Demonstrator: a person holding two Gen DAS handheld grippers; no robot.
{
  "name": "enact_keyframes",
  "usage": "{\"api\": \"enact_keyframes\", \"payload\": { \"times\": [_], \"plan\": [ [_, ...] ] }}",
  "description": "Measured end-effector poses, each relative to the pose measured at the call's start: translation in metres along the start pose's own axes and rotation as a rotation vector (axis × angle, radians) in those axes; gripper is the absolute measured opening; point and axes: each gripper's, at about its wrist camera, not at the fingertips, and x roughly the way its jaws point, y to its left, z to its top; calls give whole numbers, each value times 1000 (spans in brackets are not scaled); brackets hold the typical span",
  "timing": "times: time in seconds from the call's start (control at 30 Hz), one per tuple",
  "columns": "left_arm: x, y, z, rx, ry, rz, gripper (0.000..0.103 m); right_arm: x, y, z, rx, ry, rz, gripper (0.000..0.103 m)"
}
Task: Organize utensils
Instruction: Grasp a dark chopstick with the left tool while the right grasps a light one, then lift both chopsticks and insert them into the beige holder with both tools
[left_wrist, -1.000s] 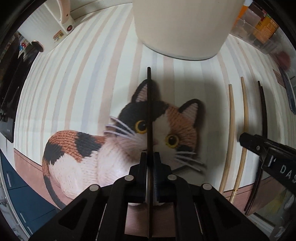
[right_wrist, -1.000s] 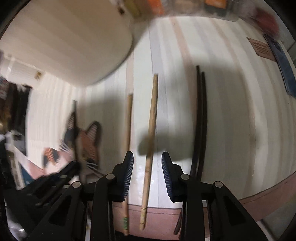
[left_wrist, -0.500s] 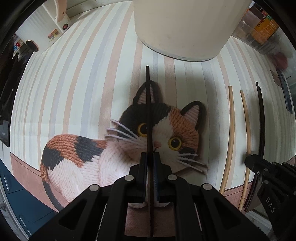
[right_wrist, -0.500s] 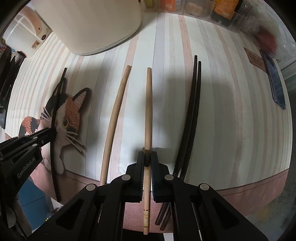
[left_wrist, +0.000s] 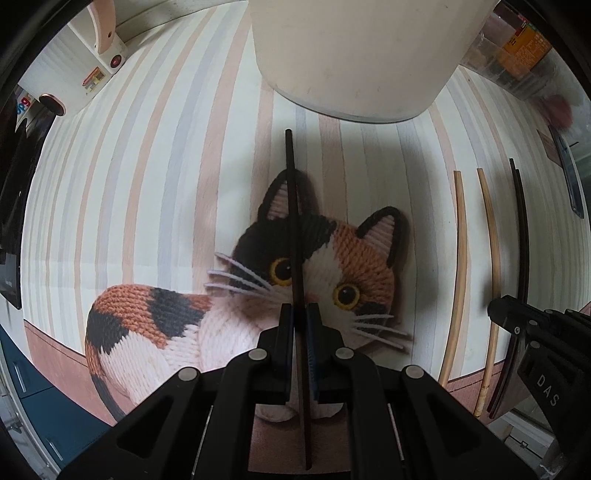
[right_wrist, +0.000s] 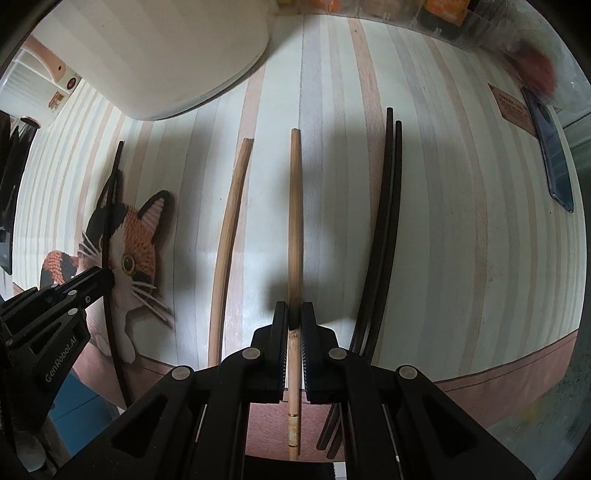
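My left gripper (left_wrist: 300, 314) points down over the cat picture on the mat, shut on a black chopstick (left_wrist: 293, 221) that lies along its fingers. My right gripper (right_wrist: 294, 314) is shut on a light wooden chopstick (right_wrist: 294, 221). A second wooden chopstick (right_wrist: 229, 240) lies on the mat just to its left. A pair of black chopsticks (right_wrist: 388, 221) lies side by side to its right. In the right wrist view the left gripper (right_wrist: 107, 277) and its black chopstick (right_wrist: 110, 221) show at the far left.
A striped placemat (right_wrist: 461, 240) with a knitted-cat print (left_wrist: 351, 266) covers the table; its brown front band (right_wrist: 498, 369) is near. A big cream container (left_wrist: 362, 55) stands at the back. A dark blue flat object (right_wrist: 554, 155) lies at the right, clear bins (right_wrist: 443, 18) behind.
The right gripper's jaws, open around the wooden chopstick a second ago, have closed on it. The left gripper has drifted slightly over the cat, still holding the black chopstick.
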Motion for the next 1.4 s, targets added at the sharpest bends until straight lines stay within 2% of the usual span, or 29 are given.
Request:
{"api": "enact_keyframes", "payload": {
  "times": [0.57, 0.77, 1.03, 1.4],
  "plan": [
    [6, -19, 41, 37, 11, 2, 5, -2, -21, 31, 47, 48, 38, 7],
    [8, -16, 40, 28, 1, -6, 5, -3, -19, 32, 54, 40, 33, 7],
    [-4, -10, 27, 19, -62, 8, 4, -6, -27, 9, 84, -42, 70, 7],
    [-55, 10, 8, -14, -206, 15, 4, -49, -32, -18, 73, -228, 73, 7]
  ]
}}
